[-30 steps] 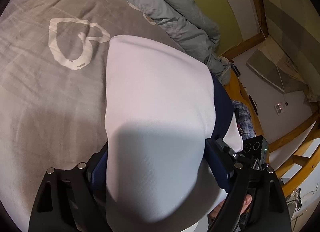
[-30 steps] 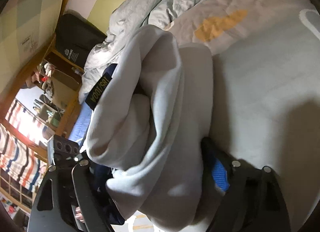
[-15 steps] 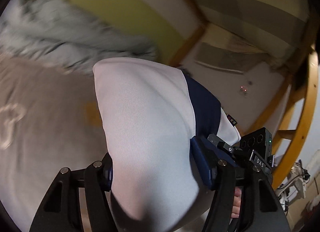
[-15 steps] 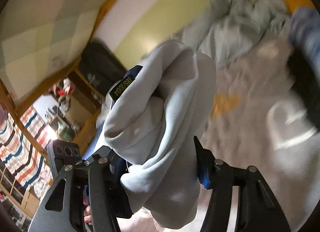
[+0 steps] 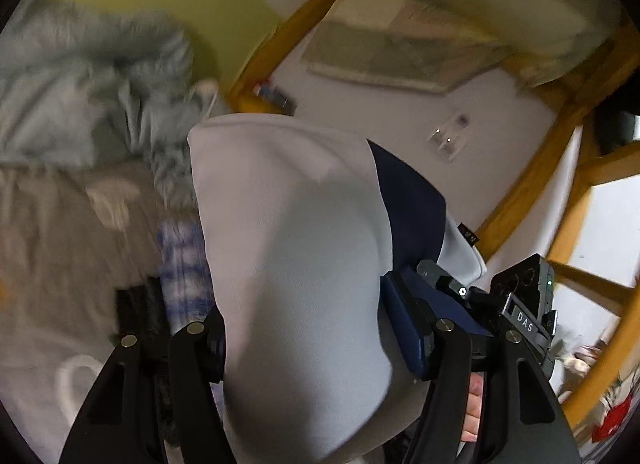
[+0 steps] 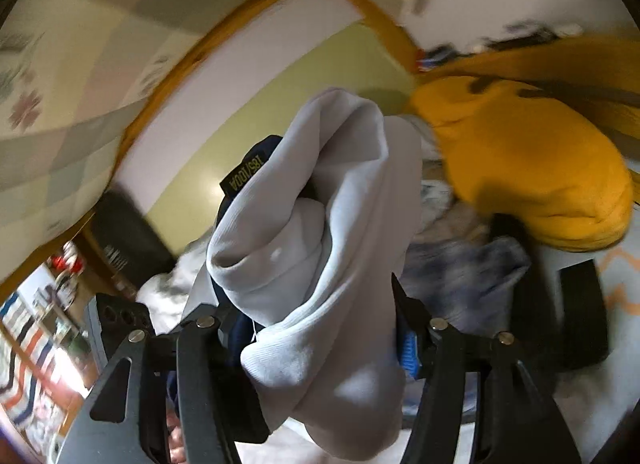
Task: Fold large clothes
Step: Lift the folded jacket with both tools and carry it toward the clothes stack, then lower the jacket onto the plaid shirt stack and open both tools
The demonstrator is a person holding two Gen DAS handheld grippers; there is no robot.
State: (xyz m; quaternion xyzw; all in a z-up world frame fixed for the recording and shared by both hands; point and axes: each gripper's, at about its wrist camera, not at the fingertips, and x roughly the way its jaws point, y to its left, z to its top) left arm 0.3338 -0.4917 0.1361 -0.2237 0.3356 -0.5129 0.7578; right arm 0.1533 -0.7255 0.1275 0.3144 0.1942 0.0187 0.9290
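A: Currently, what is the left gripper (image 5: 304, 344) doing?

B: It is clamped on the folded garment (image 5: 288, 248), a pale grey bundle with a navy panel (image 5: 412, 208). The fabric fills the gap between both fingers and is lifted above the grey bedsheet (image 5: 52, 248).

A: And the right gripper (image 6: 316, 328)?

B: It is clenched on the same garment (image 6: 320, 256), at the bunched end. A navy size label (image 6: 244, 178) shows at the upper edge of that end.

A: Surroundings?

B: A crumpled grey-green duvet (image 5: 80, 104) lies near the wall. In the right wrist view, a yellow cushion (image 6: 524, 168) sits beside a blurred blue-patterned cloth (image 6: 464, 264), both beyond the garment. A wooden bed frame (image 5: 536, 168) stands to the right.
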